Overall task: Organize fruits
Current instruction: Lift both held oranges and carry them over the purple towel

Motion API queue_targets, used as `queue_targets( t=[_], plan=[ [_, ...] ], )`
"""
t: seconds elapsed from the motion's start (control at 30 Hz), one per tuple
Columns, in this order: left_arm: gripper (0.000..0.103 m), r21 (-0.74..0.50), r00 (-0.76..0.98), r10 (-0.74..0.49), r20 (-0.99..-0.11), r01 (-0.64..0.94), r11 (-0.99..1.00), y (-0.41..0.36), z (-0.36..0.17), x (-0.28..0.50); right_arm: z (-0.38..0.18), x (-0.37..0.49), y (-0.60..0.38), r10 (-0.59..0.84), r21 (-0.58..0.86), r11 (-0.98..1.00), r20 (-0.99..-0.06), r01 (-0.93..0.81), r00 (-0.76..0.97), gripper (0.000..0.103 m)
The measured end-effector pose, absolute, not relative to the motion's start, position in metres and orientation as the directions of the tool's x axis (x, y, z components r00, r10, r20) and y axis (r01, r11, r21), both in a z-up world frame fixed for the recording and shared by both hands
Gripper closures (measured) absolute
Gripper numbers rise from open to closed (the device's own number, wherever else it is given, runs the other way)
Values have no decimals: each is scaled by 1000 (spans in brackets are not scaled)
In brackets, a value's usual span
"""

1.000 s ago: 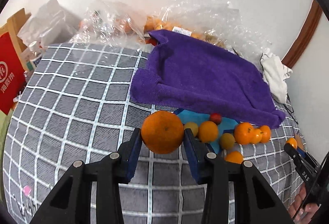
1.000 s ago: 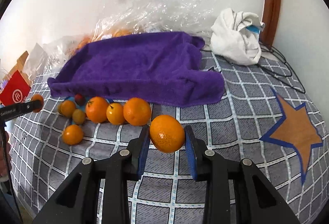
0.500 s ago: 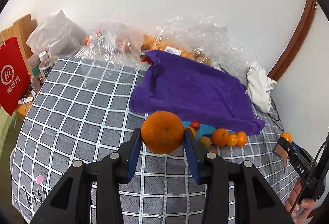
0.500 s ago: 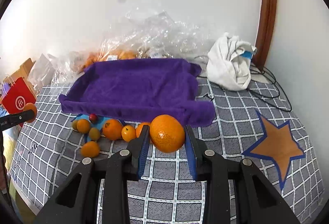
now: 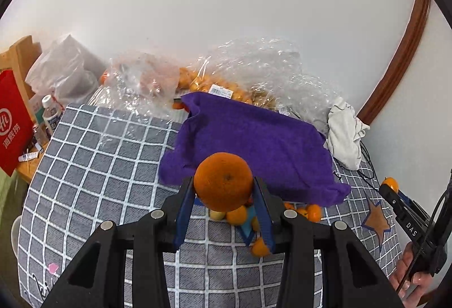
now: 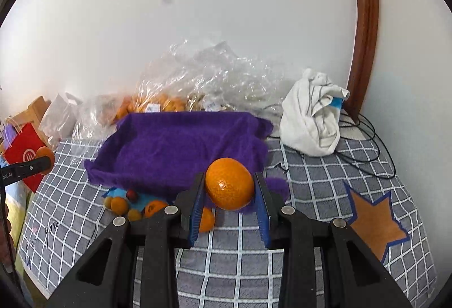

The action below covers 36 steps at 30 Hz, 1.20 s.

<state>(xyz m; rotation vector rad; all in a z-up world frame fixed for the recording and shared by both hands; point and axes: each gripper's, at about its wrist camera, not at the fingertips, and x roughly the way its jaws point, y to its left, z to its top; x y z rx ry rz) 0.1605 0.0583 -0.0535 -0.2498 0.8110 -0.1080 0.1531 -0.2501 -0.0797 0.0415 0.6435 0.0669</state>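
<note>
Left gripper [image 5: 223, 205]: jaws clamped on orange [image 5: 223, 180]. Right gripper [image 6: 229, 207]: jaws clamped on mandarin [image 6: 229, 187]. Both fruits aloft, towel [image 6: 180, 149] at 12 o'clock. Step judged: carry. Next: lower onto towel, part jaws slowly; roll-off likely.

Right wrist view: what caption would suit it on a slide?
Right gripper clamps an orange above the checked cloth, purple towel behind.

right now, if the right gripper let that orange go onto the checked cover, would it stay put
Probably not: the orange is round and smooth, so it would likely roll. The checked cover looks soft, which may slow it. The purple towel might stop it.
</note>
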Motion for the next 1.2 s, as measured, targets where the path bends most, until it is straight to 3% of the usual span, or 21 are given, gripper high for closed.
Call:
queue_targets(
  t=[1.2],
  plan=[
    [64, -224, 668, -189, -720, 35, 974, 38, -58, 227, -82, 207, -244, 48, -6, 998, -571, -62, 819, 70]
  ],
)
